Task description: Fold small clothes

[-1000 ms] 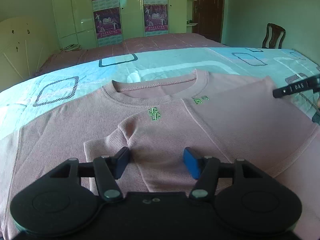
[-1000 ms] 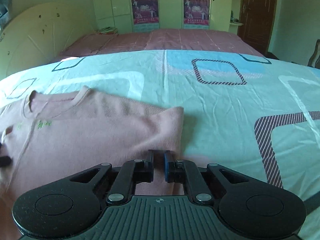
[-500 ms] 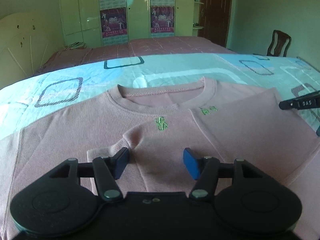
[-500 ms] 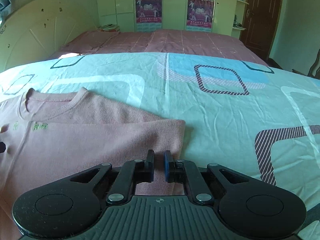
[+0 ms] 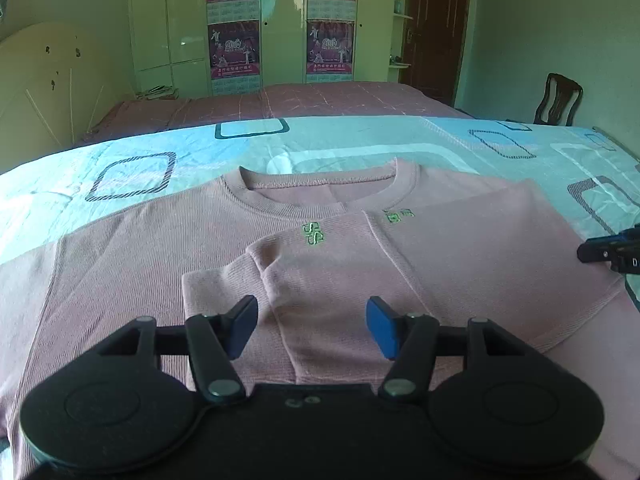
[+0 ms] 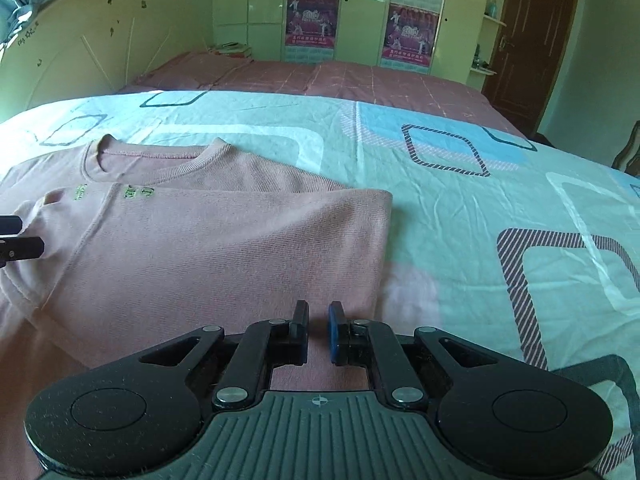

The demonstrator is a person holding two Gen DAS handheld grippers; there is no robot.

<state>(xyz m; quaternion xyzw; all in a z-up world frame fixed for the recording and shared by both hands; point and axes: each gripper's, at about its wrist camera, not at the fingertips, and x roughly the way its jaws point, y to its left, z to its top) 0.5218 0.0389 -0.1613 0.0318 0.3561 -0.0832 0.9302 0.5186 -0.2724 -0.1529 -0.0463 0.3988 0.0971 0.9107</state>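
Patterned bedsheet (image 6: 460,208) under half-folded pink sweater (image 5: 160,248)

So it's a bed (image 6: 460,208) with a teal sheet, rounded-square print all over. A pink sweater (image 5: 160,248) lies flat on the near part, neckline facing the far side, one side folded over.

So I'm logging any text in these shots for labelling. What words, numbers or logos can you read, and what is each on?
"2010": on the wall posters, in the heading; it looks like this but is small.
Posters' other print: too small to read.
Green embroidery on the pink sweater: blurred, not legible as letters.
Second green mark on the folded-over part: unreadable.
Print on the right claw: too small to read.
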